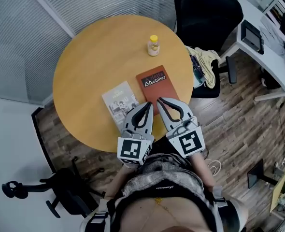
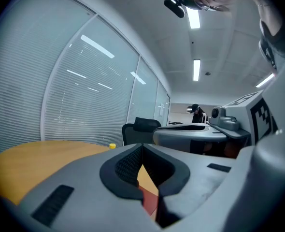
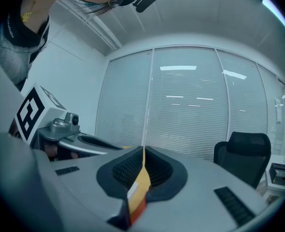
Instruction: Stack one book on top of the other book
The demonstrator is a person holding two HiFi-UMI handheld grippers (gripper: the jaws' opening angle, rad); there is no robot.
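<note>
Two books lie side by side on the round wooden table: a red-brown book and, left of it, a pale illustrated book. My left gripper hovers at the near edge between the books, its tips over the red book's near left corner. Just beside it, my right gripper hangs over the red book's near edge. Both are shut and hold nothing. In the left gripper view the jaws meet, with a strip of red book showing below them. The right gripper view shows its jaws shut too.
A small bottle with a yellow cap stands on the table's far side. A black office chair with cloth on its seat is at the far right, beside a white desk. Another chair's base sits lower left.
</note>
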